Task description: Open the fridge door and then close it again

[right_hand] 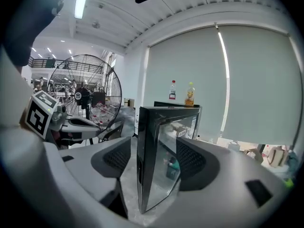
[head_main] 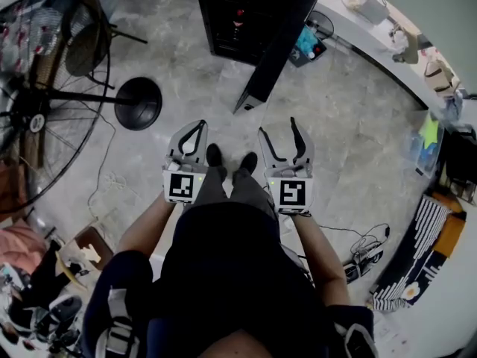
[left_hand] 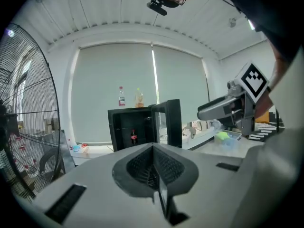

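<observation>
Fridge (head_main: 238, 17): boxy, glossy black, standing open ahead on the marbled grey floor (head_main: 358, 140). Its door (right_hand: 156, 156) is a mirror-like glass slab in a black frame. Left gripper (head_main: 195, 125): grey plastic, ribbed pads pressed together, empty. Right gripper (head_main: 279, 127): jaws wide, door edge framed between them, no contact. Labels on the bottles (left_hand: 122, 97) on top of the fridge are unreadable.

The small black fridge (head_main: 237, 17) stands on the pale stone floor (head_main: 350, 125). Its door (head_main: 272, 58), hinged at the right, is swung wide open, its glossy, mirror-like panel edge-on and the dark interior exposed.
</observation>
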